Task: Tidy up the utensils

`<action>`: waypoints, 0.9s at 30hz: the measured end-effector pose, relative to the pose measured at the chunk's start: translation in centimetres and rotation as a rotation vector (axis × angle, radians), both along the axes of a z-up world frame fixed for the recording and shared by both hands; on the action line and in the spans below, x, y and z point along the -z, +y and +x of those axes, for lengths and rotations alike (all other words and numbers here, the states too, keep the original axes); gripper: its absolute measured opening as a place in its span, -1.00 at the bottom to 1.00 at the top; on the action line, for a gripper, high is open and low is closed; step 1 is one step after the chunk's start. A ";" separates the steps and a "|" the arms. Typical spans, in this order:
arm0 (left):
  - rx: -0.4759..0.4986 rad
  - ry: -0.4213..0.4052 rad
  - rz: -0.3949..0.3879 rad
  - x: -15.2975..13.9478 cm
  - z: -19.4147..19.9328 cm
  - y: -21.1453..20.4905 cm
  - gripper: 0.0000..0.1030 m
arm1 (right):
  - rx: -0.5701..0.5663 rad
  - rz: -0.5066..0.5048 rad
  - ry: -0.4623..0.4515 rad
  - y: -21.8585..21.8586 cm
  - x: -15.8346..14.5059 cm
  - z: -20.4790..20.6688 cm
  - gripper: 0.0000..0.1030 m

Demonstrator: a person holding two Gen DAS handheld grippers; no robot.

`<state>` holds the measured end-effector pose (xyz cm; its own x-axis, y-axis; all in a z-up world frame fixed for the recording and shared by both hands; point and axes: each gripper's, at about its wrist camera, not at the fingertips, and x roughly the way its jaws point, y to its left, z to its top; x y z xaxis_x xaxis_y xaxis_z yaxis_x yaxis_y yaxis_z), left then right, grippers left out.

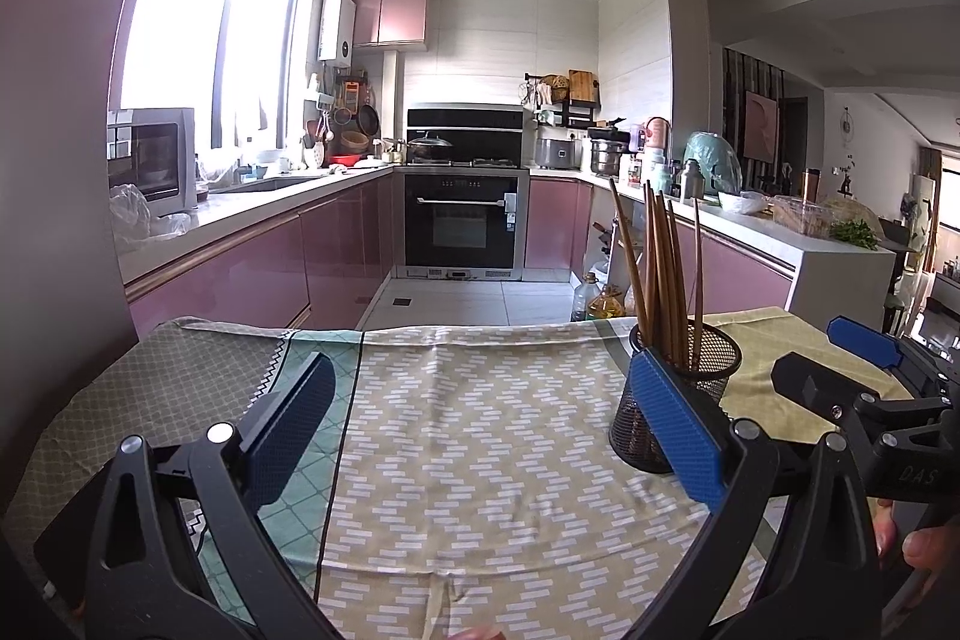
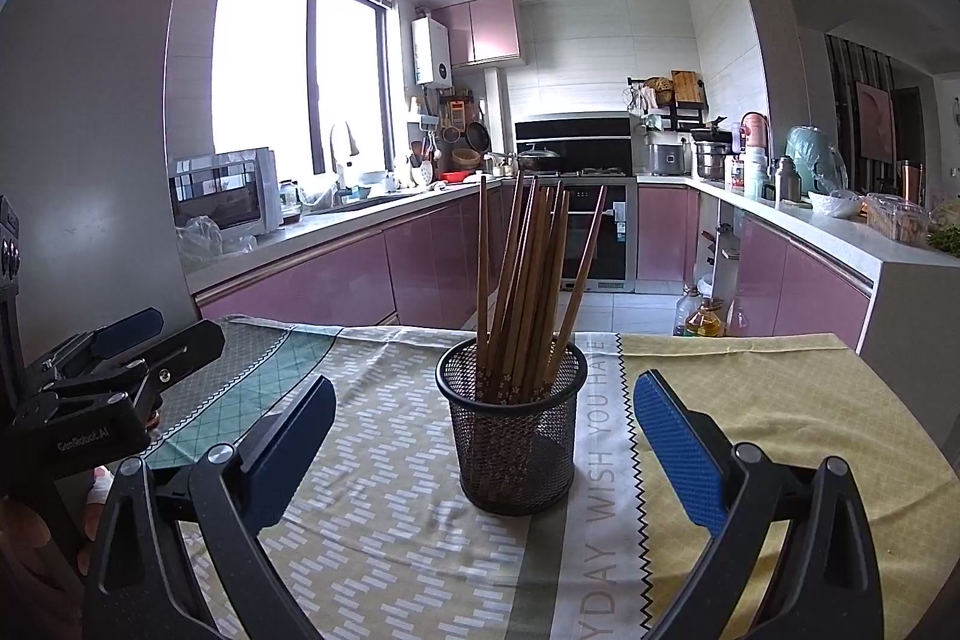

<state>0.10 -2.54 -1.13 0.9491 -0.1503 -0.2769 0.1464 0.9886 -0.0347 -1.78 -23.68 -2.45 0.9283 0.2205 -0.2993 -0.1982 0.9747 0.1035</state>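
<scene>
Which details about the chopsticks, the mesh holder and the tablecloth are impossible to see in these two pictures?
- Exact number of chopsticks: right wrist view, they overlap one another.
- Mesh holder base: left wrist view, hidden behind a pad of the left gripper.
- Printed tablecloth text: right wrist view, cut off by the bottom edge.
- Table under the tablecloth: both views, fully covered.

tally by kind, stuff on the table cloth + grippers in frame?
Wooden chopsticks: roughly 10, standing bunched in the cup, so the exact count is unclear
Black mesh cup: 1
Left hand-held gripper: 1, open, empty
Right hand-held gripper: 1, open, empty
Total: about 13
</scene>
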 end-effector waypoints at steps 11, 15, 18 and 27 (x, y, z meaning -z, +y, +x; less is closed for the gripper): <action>0.000 0.000 0.002 -0.1 -0.2 0.1 0.89 | 0.000 -0.003 -0.004 0.2 -0.2 0.0 0.87; -0.002 0.001 0.003 -0.1 -0.3 0.2 0.89 | -0.002 -0.002 -0.003 0.3 -0.2 0.0 0.87; -0.003 -0.001 0.002 -0.1 -0.3 0.3 0.89 | -0.002 -0.002 -0.005 0.3 -0.2 0.0 0.87; -0.004 -0.001 0.002 -0.1 -0.5 0.4 0.89 | 0.005 -0.001 -0.009 0.3 -0.5 -0.1 0.87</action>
